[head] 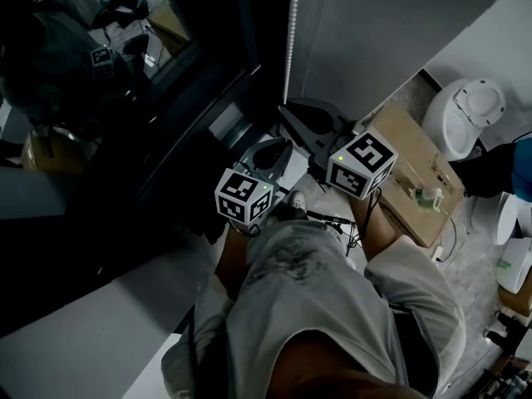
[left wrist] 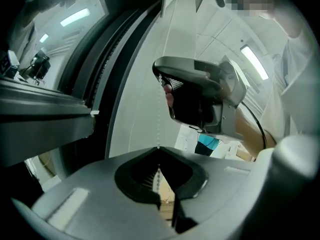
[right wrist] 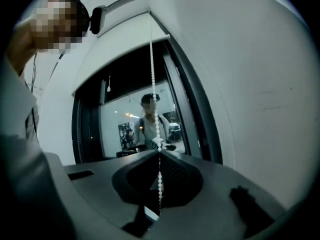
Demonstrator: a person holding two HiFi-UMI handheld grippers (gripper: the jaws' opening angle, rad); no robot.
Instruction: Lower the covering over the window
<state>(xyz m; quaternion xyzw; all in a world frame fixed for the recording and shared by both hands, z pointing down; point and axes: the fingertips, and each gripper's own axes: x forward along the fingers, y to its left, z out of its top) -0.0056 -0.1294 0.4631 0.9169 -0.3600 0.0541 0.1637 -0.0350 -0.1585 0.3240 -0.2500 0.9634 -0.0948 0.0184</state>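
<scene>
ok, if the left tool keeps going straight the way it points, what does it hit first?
Probably the right tool, shut on the same bead chain just ahead of the left tool. Its body fills the middle of the left gripper view. Depth is unclear, so the left tool might pass beside it.

A dark window in a white wall, cardboard box on speckled floor.

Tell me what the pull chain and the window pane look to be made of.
Chain: small round white beads on a thin strand, faintly glossy. It is probably plastic, though painted metal can't be ruled out. Window pane: glass, smooth and shiny, judging by the flat dark surface with clear mirror-like reflections in it.
</scene>
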